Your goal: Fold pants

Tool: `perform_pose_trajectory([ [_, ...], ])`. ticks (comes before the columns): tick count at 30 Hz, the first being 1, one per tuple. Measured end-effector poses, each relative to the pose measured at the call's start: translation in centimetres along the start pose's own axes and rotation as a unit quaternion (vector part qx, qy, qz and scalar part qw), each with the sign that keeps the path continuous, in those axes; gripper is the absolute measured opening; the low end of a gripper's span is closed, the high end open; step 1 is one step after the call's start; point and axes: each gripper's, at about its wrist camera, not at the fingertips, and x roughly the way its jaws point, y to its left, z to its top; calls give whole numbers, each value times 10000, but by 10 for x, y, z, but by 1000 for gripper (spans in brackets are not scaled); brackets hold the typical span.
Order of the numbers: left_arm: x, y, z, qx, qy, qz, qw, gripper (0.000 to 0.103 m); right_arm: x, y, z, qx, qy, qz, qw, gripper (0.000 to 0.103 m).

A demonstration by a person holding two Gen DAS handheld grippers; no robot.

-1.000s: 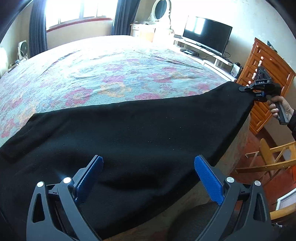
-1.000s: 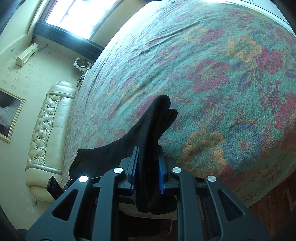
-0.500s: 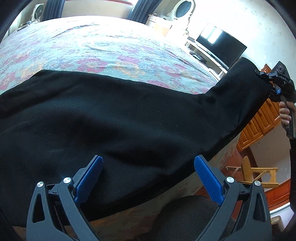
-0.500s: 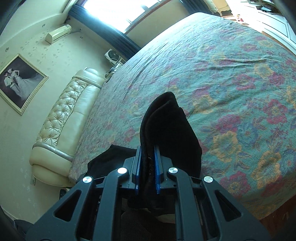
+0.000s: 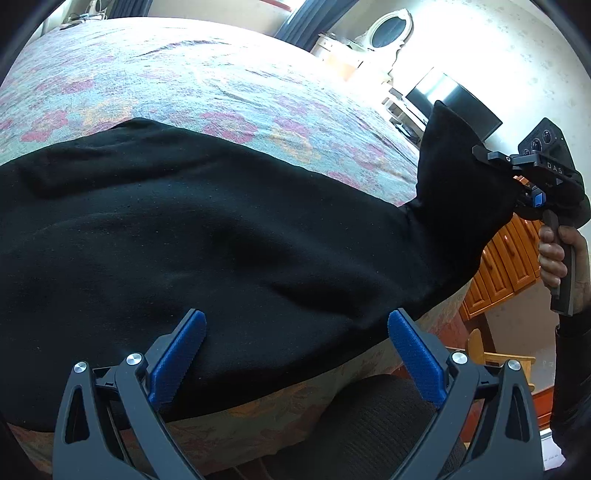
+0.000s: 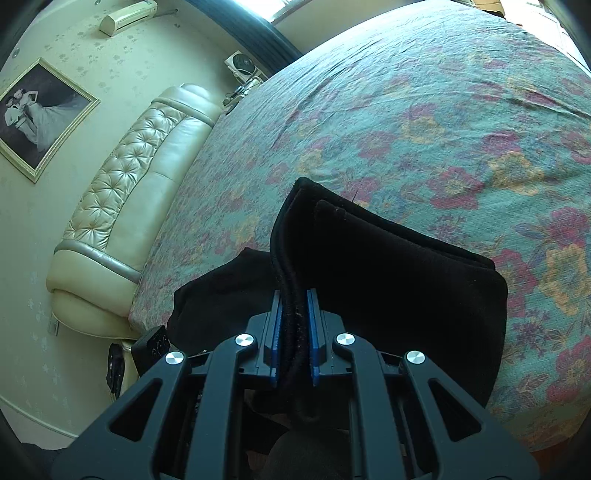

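Black pants (image 5: 221,236) lie spread along the near edge of a bed with a floral cover (image 5: 207,88). My left gripper (image 5: 295,343) is open, its blue pads over the pants' near edge, holding nothing. My right gripper (image 6: 294,328) is shut on the leg end of the pants (image 6: 388,266) and holds it lifted above the bed. In the left wrist view the right gripper (image 5: 532,192) is at the far right, with the lifted leg end (image 5: 454,177) standing up from the bed.
A cream tufted headboard (image 6: 133,192) runs along the bed's left side. A wooden dresser (image 5: 506,258) and a wooden chair (image 5: 495,358) stand to the right of the bed. A TV (image 5: 458,103) and a vanity mirror (image 5: 388,29) are at the back.
My right gripper has lifted the pants' leg end higher and carried it inward over the bed, toward the left gripper. The left gripper has moved closer over the pants, still open.
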Motion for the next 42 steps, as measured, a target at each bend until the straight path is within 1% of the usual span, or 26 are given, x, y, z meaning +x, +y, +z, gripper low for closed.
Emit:
perform_pose_trajectory([
  [7, -9, 21, 1, -386, 73, 6, 9992, 98, 46, 36, -11, -212, 218, 10, 9995, 12],
  [10, -17, 28, 0, -423, 27, -1, 9991, 98, 68, 48, -18, -295, 342, -30, 9990, 12],
  [12, -22, 33, 0, -403, -3, 57, 9992, 98, 84, 55, -24, -332, 434, -40, 9985, 12],
  [16, -30, 39, -1, -422, -58, 121, 9990, 98, 112, 61, -36, -344, 633, -44, 9974, 12],
  [22, -36, 45, -2, -527, -101, 102, 9985, 98, 149, 64, -53, -340, 828, -252, 9957, 12],
  [27, -34, 47, 0, -511, -91, 102, 9986, 98, 166, 65, -64, -337, 830, -454, 9949, 12],
  [33, -37, 50, 2, -527, -89, 98, 9985, 98, 184, 67, -70, -296, 824, -588, 9944, 13],
  [34, -36, 50, 3, -525, -93, 101, 9985, 98, 187, 67, -72, -255, 858, -562, 9944, 16],
  [35, -36, 51, 3, -524, -96, 106, 9985, 98, 190, 66, -73, -229, 895, -511, 9944, 23],
  [36, -36, 51, 3, -519, -92, 108, 9985, 98, 192, 64, -75, -167, 889, -435, 9950, 27],
  [38, -35, 49, 3, -504, -88, 118, 9986, 98, 195, 61, -78, 10, 894, -149, 9959, 46],
  [40, -34, 48, 3, -495, -82, 129, 9987, 98, 195, 63, -78, 42, 839, 10, 9965, 52],
  [42, -34, 48, 3, -492, -91, 126, 9987, 98, 189, 66, -78, 28, 780, 27, 9969, 52],
])
